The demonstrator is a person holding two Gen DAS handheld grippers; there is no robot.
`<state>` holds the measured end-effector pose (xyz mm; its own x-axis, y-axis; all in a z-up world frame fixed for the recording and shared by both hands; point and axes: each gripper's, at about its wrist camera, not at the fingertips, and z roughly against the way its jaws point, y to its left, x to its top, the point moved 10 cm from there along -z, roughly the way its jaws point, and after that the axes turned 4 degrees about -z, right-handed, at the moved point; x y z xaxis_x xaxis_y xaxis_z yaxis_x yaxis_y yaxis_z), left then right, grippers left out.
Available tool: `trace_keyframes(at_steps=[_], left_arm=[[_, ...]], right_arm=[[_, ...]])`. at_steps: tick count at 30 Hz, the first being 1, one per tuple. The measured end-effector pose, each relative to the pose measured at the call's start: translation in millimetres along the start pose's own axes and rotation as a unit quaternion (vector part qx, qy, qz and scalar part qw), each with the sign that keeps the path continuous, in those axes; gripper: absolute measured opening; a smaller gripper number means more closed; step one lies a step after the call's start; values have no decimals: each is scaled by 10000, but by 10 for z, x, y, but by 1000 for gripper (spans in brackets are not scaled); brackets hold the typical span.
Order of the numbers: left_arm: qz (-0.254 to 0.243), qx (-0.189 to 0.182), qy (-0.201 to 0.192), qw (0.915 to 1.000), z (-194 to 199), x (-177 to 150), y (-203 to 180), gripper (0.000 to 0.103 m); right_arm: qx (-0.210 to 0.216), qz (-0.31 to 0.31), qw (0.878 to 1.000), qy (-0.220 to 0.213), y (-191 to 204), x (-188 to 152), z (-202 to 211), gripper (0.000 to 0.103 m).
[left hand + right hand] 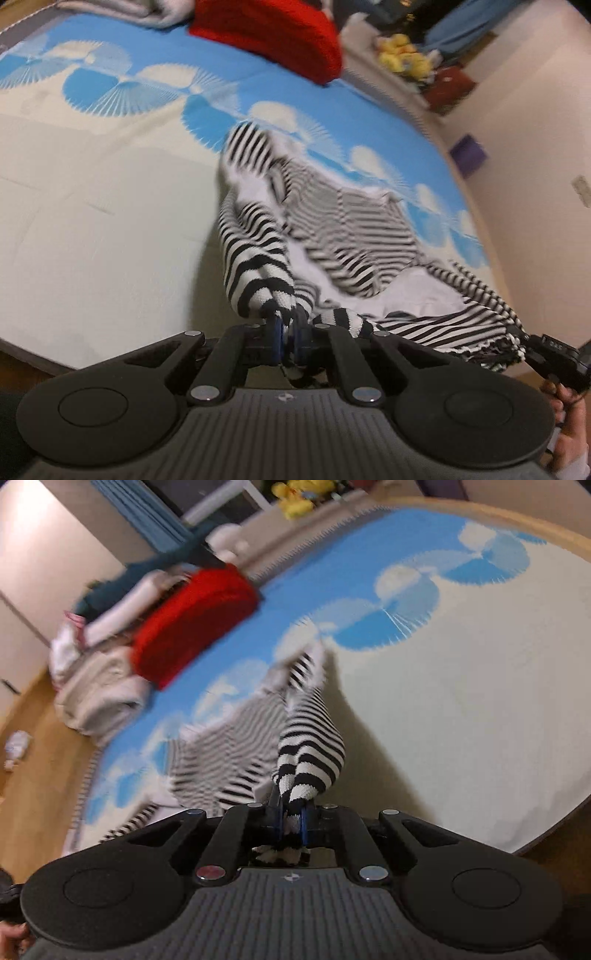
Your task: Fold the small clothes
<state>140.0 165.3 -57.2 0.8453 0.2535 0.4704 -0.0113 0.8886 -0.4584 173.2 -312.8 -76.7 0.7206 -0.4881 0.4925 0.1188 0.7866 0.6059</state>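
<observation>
Both grippers are pinching the striped garment [332, 229]: the left gripper [290, 332] clamped on one bunched edge, the right gripper [291, 816] on another, probably lifting it to spread for folding. It's draping mid-frame over the blue-and-white bedspread [110, 184], while a red cushion [269, 33] is sitting at the top.

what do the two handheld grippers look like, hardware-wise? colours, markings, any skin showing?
Both match: left gripper and right gripper have matte black linkage arms with silver pivot pins, blue pads on the jaws, round black side housings, and a grey ribbed body with a small round emblem. No cables visible. A bare hand shows at the left view's edge.
</observation>
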Motion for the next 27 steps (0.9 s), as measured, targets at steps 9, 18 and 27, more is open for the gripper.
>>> trace_keyframes(at_steps=[9, 18, 27], left_arm=[[380, -461, 176, 9981, 161, -54, -13, 6], [1559, -224, 634, 9855, -1475, 1210, 563, 8], [1261, -67, 134, 9919, -1714, 1747, 700, 47]], right_arm=[[371, -114, 9992, -134, 125, -13, 475, 8], [-138, -509, 9977, 428, -91, 923, -1301, 13], [-606, -160, 9980, -2, -273, 1255, -2006, 44]])
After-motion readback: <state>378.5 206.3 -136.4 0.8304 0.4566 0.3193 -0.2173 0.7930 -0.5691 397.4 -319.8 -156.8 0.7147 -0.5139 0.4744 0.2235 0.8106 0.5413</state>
